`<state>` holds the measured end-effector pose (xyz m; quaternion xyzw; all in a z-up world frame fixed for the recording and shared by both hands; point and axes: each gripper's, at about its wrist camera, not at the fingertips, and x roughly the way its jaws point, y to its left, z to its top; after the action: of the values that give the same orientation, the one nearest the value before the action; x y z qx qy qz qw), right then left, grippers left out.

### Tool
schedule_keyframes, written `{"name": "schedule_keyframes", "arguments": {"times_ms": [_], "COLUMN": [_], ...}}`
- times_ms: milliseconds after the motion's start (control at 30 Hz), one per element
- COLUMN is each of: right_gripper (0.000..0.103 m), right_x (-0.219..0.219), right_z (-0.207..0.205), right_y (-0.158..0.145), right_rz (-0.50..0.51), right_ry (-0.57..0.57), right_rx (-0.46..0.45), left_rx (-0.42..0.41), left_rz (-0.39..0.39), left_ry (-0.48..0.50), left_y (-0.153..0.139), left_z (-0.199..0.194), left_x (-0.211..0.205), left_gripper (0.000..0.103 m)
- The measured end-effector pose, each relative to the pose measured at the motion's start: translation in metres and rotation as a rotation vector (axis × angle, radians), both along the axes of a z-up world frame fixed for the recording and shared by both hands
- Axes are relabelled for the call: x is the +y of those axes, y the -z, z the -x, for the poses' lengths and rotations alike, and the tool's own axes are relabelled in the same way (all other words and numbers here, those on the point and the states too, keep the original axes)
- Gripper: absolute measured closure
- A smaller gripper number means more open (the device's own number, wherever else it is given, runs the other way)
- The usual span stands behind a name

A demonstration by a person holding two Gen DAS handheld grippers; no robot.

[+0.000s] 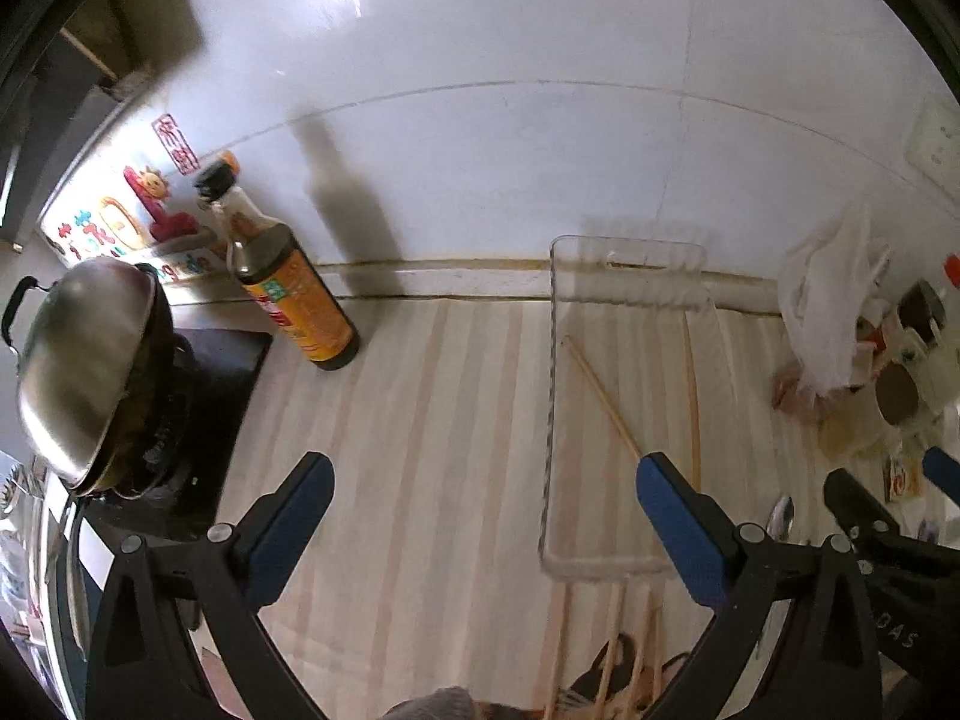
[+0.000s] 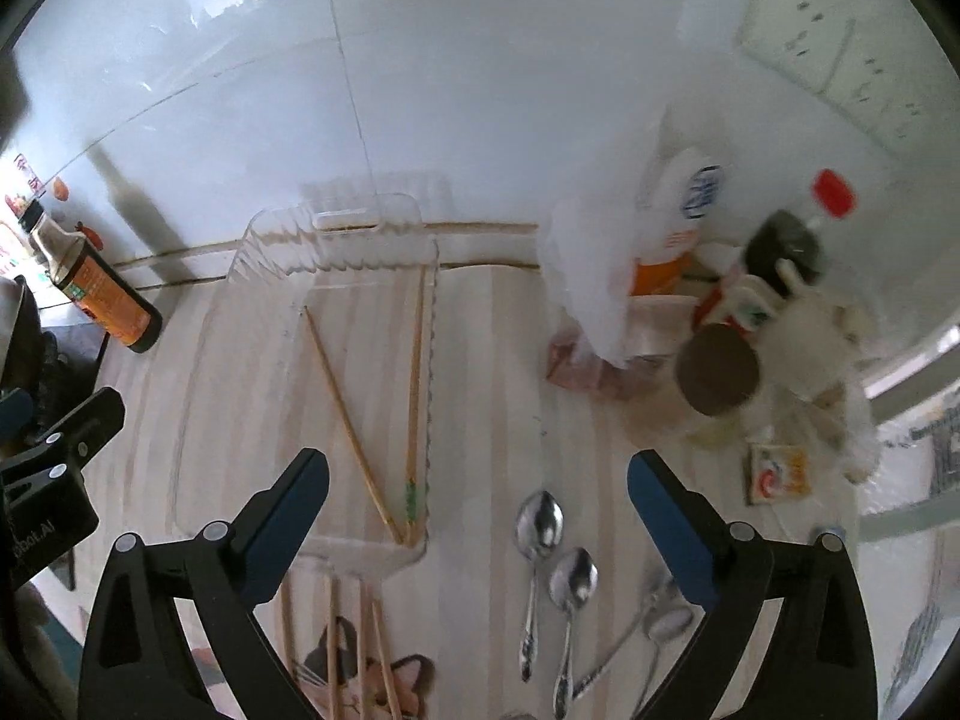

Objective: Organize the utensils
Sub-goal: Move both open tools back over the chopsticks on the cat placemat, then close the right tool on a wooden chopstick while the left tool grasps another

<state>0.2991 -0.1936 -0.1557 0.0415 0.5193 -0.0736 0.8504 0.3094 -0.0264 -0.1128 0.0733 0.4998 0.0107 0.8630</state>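
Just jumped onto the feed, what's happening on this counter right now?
A person is sorting utensils into a clear plastic tray by the wall. Two chopsticks already lie inside it. More chopsticks wait on the counter just in front of the tray, and several metal spoons lie to its right. Both the left claw and the right claw hover open and hold nothing.
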Motion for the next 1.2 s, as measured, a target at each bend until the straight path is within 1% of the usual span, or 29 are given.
{"name": "schedule_keyframes", "arguments": {"times_ms": [167,267,333,467,533,600,667,700,733,767,800,833,867,900,933,967,1033,1100,1133,1167,1200], "right_gripper": [0.002,0.002,0.002,0.002,0.002,0.002,0.002,0.002,0.005,0.009,0.023,0.036,0.041,0.048,0.052,0.054,0.058,0.058,0.058,0.058,0.058], "right_x": [0.000,-0.001,-0.003,-0.006,-0.008,-0.009,-0.010,-0.010,-0.011,-0.012,-0.012,-0.013,-0.014,-0.014,-0.014,-0.014,-0.012,-0.007,-0.005,-0.001,0.002], "right_z": [0.040,0.065,0.080,0.102,0.112,0.120,0.124,0.125,0.127,0.130,0.132,0.134,0.136,0.138,0.140,0.142,0.146,0.148,0.149,0.150,0.150], "right_y": [-0.021,-0.034,-0.041,-0.053,-0.052,-0.044,-0.028,-0.020,-0.004,0.009,0.022,0.038,0.052,0.066,0.078,0.088,0.105,0.118,0.121,0.127,0.131], "right_rz": [0.031,0.059,0.050,0.023,-0.022,-0.056,-0.071,-0.074,-0.087,-0.108,-0.132,-0.157,-0.180,-0.201,-0.218,-0.228,-0.242,-0.247,-0.249,-0.251,-0.258], "right_ry": [0.031,0.053,0.072,0.091,0.097,0.100,0.099,0.100,0.105,0.107,0.106,0.105,0.108,0.109,0.110,0.112,0.113,0.101,0.094,0.086,0.077], "right_rx": [-0.062,-0.104,-0.125,-0.159,-0.157,-0.132,-0.084,-0.062,-0.016,0.017,0.051,0.089,0.126,0.160,0.185,0.205,0.239,0.268,0.277,0.291,0.302], "left_rx": [-0.063,-0.086,-0.090,-0.094,-0.078,-0.045,0.009,0.058,0.094,0.135,0.181,0.245,0.294,0.326,0.383,0.410,0.478,0.504,0.513,0.522,0.509], "left_rz": [-0.006,0.013,0.035,0.047,0.055,0.062,0.057,0.056,0.058,0.058,0.055,0.055,0.056,0.059,0.072,0.075,0.085,0.075,0.073,0.066,0.063], "left_ry": [0.019,0.027,0.035,0.041,0.044,0.041,0.037,0.033,0.034,0.035,0.040,0.049,0.054,0.059,0.057,0.054,0.057,0.068,0.077,0.083,0.090], "left_y": [-0.018,-0.028,-0.034,-0.040,-0.035,-0.023,-0.003,0.015,0.027,0.042,0.059,0.081,0.097,0.108,0.127,0.137,0.163,0.175,0.181,0.185,0.184], "left_z": [0.033,0.053,0.063,0.076,0.081,0.084,0.088,0.089,0.091,0.093,0.095,0.097,0.099,0.101,0.103,0.104,0.109,0.112,0.114,0.115,0.117], "left_x": [0.008,0.012,0.014,0.015,0.016,0.018,0.020,0.022,0.023,0.023,0.022,0.020,0.019,0.017,0.015,0.014,0.010,0.006,0.003,0.001,0.001], "left_gripper": [0.000,0.000,0.000,0.000,0.000,0.000,0.001,0.001,0.002,0.008,0.012,0.021,0.028,0.031,0.038,0.045,0.047,0.053,0.063,0.070,0.075]}}
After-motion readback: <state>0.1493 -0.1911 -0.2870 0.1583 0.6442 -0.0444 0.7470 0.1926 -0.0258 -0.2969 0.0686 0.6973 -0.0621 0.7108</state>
